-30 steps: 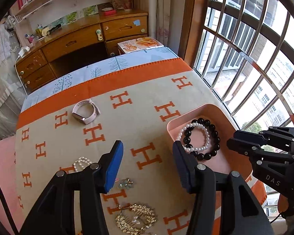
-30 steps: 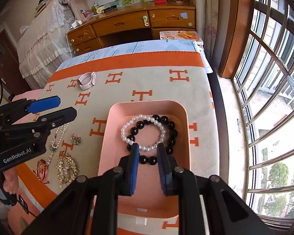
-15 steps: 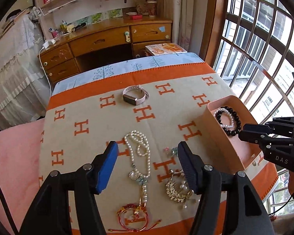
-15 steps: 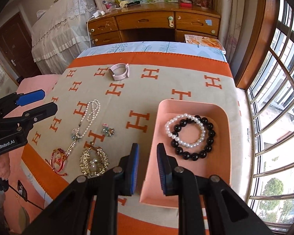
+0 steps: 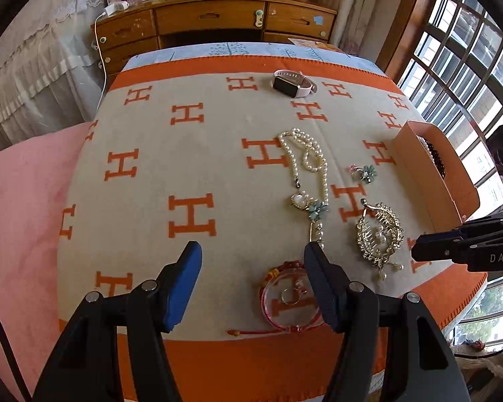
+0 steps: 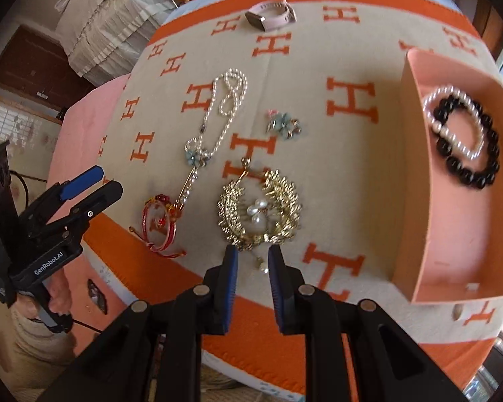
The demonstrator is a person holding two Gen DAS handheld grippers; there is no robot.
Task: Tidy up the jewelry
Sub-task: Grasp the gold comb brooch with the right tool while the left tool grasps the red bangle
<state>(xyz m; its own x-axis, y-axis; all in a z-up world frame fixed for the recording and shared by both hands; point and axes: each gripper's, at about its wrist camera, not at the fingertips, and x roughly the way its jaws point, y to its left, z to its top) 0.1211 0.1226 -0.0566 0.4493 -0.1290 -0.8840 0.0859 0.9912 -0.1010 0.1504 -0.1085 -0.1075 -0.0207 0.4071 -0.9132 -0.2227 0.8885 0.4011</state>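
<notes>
The right gripper [image 6: 251, 261], jaws slightly apart and empty, is just before the gold brooch [image 6: 260, 211]; its dangling pearls (very loose) may slip out.

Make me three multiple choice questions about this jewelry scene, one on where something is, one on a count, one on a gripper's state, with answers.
1. Where is the pink-strap watch?
A. in the tray
B. on the blanket's far part
C. in a gripper

2. How many bracelets lie in the pink tray?
A. none
B. two
C. four

3. How is the left gripper?
A. open, empty
B. shut on the pearl necklace
C. shut on the watch

Answers:
1 B, it lies alone, beyond the pearl necklace.
2 B, a black bead bracelet and a pearl bracelet overlap there.
3 A, its fingers stand wide apart, nothing between.
</notes>
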